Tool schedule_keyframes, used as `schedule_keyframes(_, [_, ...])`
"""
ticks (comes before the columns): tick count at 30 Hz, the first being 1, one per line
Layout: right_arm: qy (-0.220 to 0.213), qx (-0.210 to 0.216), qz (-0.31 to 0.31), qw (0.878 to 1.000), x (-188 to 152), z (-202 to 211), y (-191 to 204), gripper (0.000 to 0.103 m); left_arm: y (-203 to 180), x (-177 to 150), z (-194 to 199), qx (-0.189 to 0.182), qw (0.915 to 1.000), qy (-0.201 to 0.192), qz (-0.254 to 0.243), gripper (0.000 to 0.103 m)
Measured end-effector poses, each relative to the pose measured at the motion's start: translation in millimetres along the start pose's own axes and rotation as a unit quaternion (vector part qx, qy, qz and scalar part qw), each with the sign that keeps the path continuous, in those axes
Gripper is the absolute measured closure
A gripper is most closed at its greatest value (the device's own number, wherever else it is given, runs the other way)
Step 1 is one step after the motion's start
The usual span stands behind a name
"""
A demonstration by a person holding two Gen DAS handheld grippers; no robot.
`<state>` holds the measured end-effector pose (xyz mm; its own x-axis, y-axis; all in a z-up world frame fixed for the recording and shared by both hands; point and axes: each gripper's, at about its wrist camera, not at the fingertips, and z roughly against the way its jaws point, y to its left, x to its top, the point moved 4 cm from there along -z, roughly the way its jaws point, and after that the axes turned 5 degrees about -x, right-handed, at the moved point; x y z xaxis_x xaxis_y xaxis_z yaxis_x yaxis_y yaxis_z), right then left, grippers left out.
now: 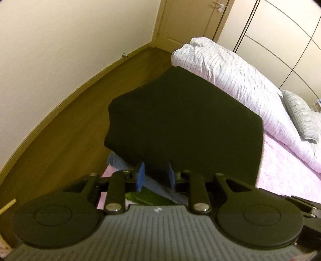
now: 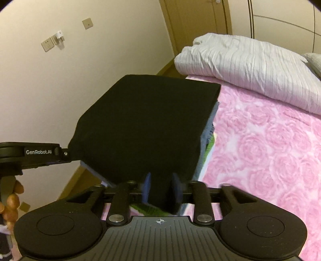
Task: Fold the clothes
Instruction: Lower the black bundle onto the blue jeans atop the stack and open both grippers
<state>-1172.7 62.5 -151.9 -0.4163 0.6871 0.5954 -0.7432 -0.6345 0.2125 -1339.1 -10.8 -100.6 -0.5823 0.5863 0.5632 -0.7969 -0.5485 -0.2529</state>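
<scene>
We see a matt black cloth garment (image 2: pixel 144 124), a plush pink rose-textured bed cover (image 2: pixel 260 150), a crinkled white quilt (image 2: pixel 250 66), smooth wooden floor (image 1: pixel 66 124), and matt black plastic on the right hand-held gripper (image 2: pixel 161 190), with shiny metal rivets (image 2: pixel 203 217).

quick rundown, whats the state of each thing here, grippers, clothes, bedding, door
left hand-held gripper: shut on the black garment
right hand-held gripper: shut on the black garment
black folded fabric garment: folded, held at its near edge, above the pile
pile of blue and green clothes: stacked under the garment
white ribbed duvet: bunched up on the bed
brown wooden door: closed
</scene>
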Motion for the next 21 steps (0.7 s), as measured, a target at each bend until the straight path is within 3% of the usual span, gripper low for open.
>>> schedule_keyframes(2, [-0.009, 0.001, -0.004, 1.0, 4.9, 13.0, -7.2, 0.05, -15.0, -2.4, 13.0, 0.005, 1.0, 0.002, -0.007, 0.077])
schedule_keyframes(6, [-0.019, 0.014, -0.006, 1.0, 13.6, 41.4, -20.8, 0.05, -42.8, -9.4, 33.7, 0.019, 0.9996, 0.004, -0.022, 0.069])
schedule_keyframes(12, [-0.02, 0.034, -0.005, 0.999, 17.8, 76.7, -32.6, 0.05, -76.3, -25.5, 59.9, 0.051, 0.9982, -0.004, -0.032, 0.067])
schedule_keyframes(21, [-0.027, 0.077, 0.044, 0.996, 14.2, 122.3, -76.2, 0.05, -127.7, -69.5, 92.9, 0.113, 0.993, -0.028, 0.016, 0.067])
